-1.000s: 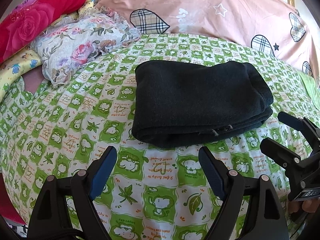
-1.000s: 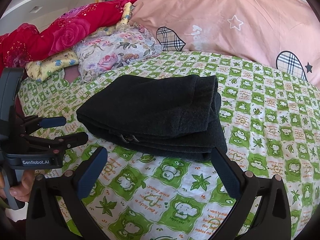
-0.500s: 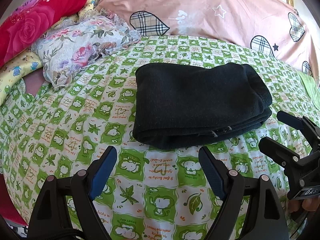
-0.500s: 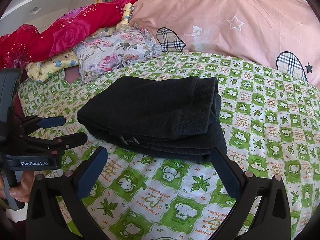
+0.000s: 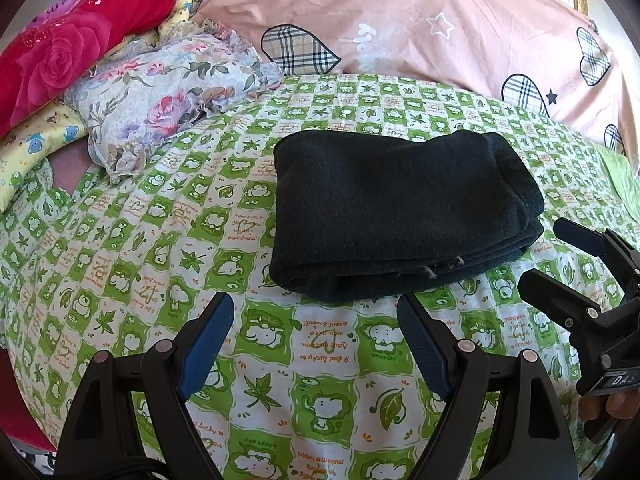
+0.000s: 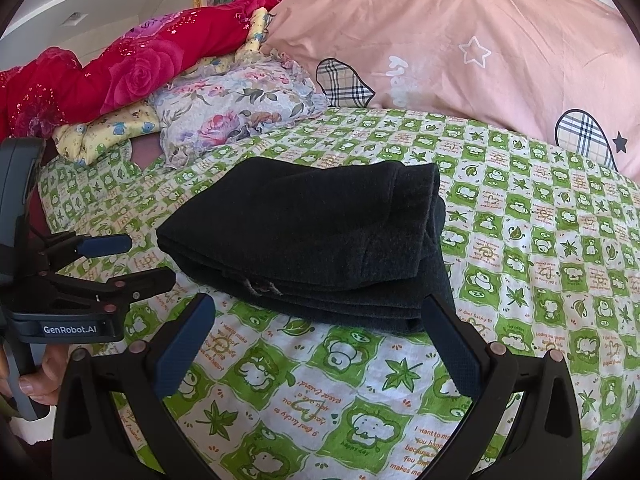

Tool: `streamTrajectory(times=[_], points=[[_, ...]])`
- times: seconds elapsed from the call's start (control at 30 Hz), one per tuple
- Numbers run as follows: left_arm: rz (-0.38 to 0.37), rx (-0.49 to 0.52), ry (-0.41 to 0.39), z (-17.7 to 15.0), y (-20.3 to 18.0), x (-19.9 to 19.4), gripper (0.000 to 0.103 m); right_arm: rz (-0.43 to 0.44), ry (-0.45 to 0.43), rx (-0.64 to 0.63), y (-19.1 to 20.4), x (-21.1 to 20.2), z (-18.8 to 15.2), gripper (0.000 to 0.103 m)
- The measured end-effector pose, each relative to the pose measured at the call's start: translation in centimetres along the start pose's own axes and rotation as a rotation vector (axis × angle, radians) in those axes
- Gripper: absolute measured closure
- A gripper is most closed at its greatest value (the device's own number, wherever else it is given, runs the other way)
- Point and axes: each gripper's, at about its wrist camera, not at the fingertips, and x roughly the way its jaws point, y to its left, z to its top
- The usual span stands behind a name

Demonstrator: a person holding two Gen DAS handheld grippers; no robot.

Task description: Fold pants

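The black pants point(image 5: 392, 212) lie folded in a thick, neat rectangle on the green and white bed sheet point(image 5: 160, 248). They also show in the right wrist view point(image 6: 312, 240). My left gripper point(image 5: 316, 344) is open and empty, held a little in front of the bundle's near edge. My right gripper point(image 6: 320, 340) is open and empty, also just in front of the bundle. The right gripper shows at the right of the left wrist view point(image 5: 560, 256), and the left gripper at the left of the right wrist view point(image 6: 132, 260). Neither touches the pants.
A floral pillow point(image 5: 160, 96), a red rose-print quilt point(image 5: 60, 52) and a yellow cloth point(image 5: 32, 148) are piled at the back left. A large pink quilt with plaid hearts point(image 5: 440, 28) lies along the back. The sheet point(image 6: 560, 280) stretches to the right of the pants.
Both grippers have drawn back slightly from the pants, and the view has shifted a little. The pants have not moved, and both jaws stay open.
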Motion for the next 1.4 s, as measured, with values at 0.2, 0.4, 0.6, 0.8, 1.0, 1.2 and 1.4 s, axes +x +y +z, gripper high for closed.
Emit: streamTrajectory(times=[0.2, 0.4, 0.6, 0.8, 1.0, 1.2, 1.4], points=[[0.003, -0.008, -0.006, 0.1, 0.3, -0.2, 0.019, 0.0, -0.006, -0.002, -0.1, -0.2, 0.2, 0.0], [0.004, -0.009, -0.014, 0.2, 0.4, -0.6, 0.019, 0.003, -0.014, -0.004, -0.3, -0.5, 0.6, 0.0], [0.0, -0.004, -0.027, 0.7, 0.5, -1.1, 0.019, 0.0, -0.024, -0.005, -0.6, -1.0, 1.1, 0.0], [0.004, 0.0, -0.036, 1.2, 0.6, -1.3, 0.019, 0.008, -0.033, -0.006, -0.7, -1.3, 1.6, 0.0], [0.004, 0.002, -0.035, 1.3, 0.6, -1.2, 0.019, 0.016, -0.031, -0.013, -0.5, -1.3, 2.0, 0.0], [0.016, 0.009, -0.037, 1.5, 0.6, -1.3, 0.019, 0.023, -0.03, -0.029, -0.3, -1.2, 2.4, 0.0], [0.01, 0.008, -0.034, 1.8, 0.5, -1.3, 0.019, 0.029, -0.034, -0.027, -0.4, -1.3, 2.6, 0.0]])
